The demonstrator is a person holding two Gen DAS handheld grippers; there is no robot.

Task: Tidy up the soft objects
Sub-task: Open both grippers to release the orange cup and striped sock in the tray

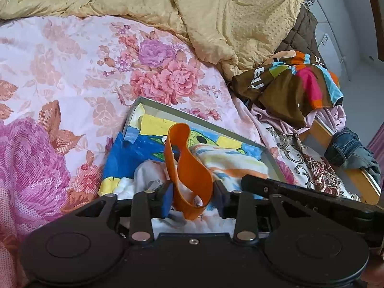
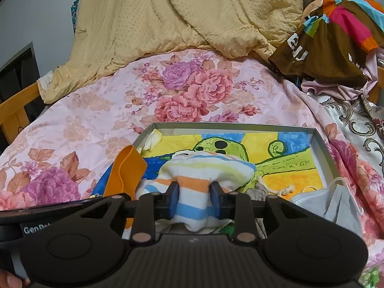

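Orange band [image 1: 189,168] loops between the left gripper [image 1: 194,195] jaws, which stand apart; right gripper [image 2: 195,198] jaws clamp the striped towel [image 2: 192,187].

A big yellow blanket [image 2: 192,14] is lying bunched up on the bed. A flowery pink sheet [image 1: 72,72] is covering the bed, and blue jeans [image 1: 348,148] are hanging over its wooden edge [image 1: 360,180].

The right gripper [image 2: 195,198] is straddling a striped white, orange and blue terry cloth [image 2: 204,175], lying in a shallow grey box [image 2: 324,144] beside a looping orange rubber band [image 2: 126,172] and a grey face mask [image 2: 333,204].
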